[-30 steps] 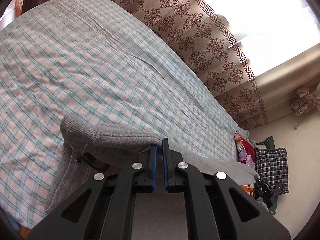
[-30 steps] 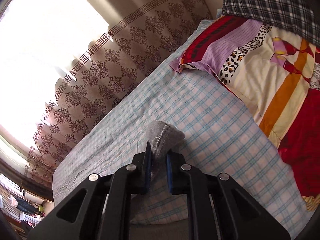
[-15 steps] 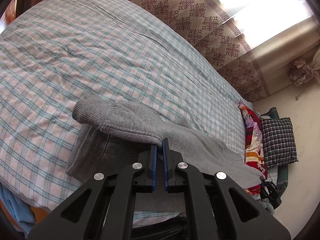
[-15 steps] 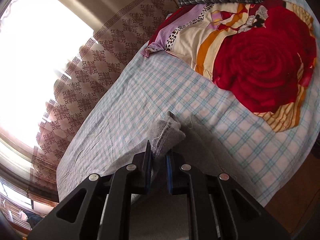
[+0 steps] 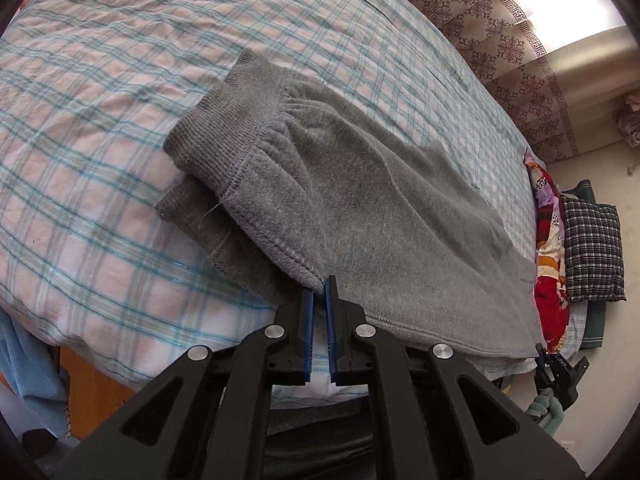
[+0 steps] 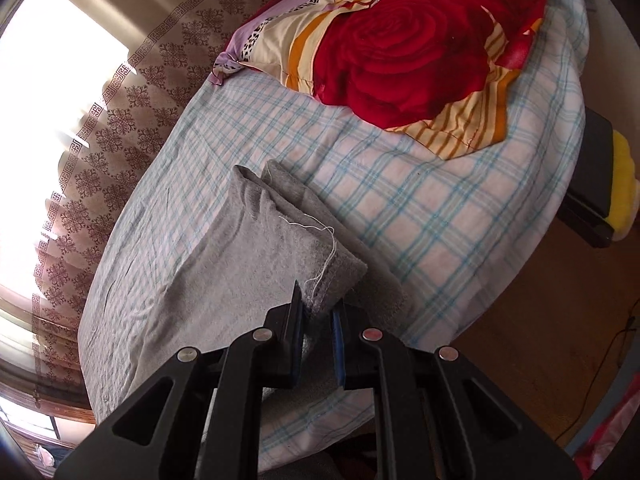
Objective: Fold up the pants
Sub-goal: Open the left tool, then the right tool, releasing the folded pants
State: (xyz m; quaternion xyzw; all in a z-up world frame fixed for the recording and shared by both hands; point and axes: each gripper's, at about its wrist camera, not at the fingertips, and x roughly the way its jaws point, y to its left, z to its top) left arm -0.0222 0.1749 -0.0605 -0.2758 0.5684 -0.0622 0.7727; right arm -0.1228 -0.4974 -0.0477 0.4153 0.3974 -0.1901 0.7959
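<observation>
Grey fleece pants (image 5: pixel 360 184) lie folded lengthwise on the checked bed sheet (image 5: pixel 100 128), one half over the other, waistband (image 5: pixel 224 120) to the far left. My left gripper (image 5: pixel 319 286) is shut on the near edge of the pants at the waist end. My right gripper (image 6: pixel 318 304) is shut on the leg-cuff end of the pants (image 6: pixel 248 248), which lie flat on the sheet (image 6: pixel 420 208). A loose white thread hangs from the cuff.
A red rose-print quilt (image 6: pixel 420 40) and a checked pillow (image 5: pixel 592 252) lie at the bed's head end. Patterned curtains (image 6: pixel 120 120) hang behind the bed. A blue cloth (image 5: pixel 32 380) hangs at the bed's near left edge. Wooden floor (image 6: pixel 540 340) lies beside the bed.
Both grippers have pulled back toward the near bed edge with the pants. The lifted top layer has come down and now lies spread flat over the lower half.
</observation>
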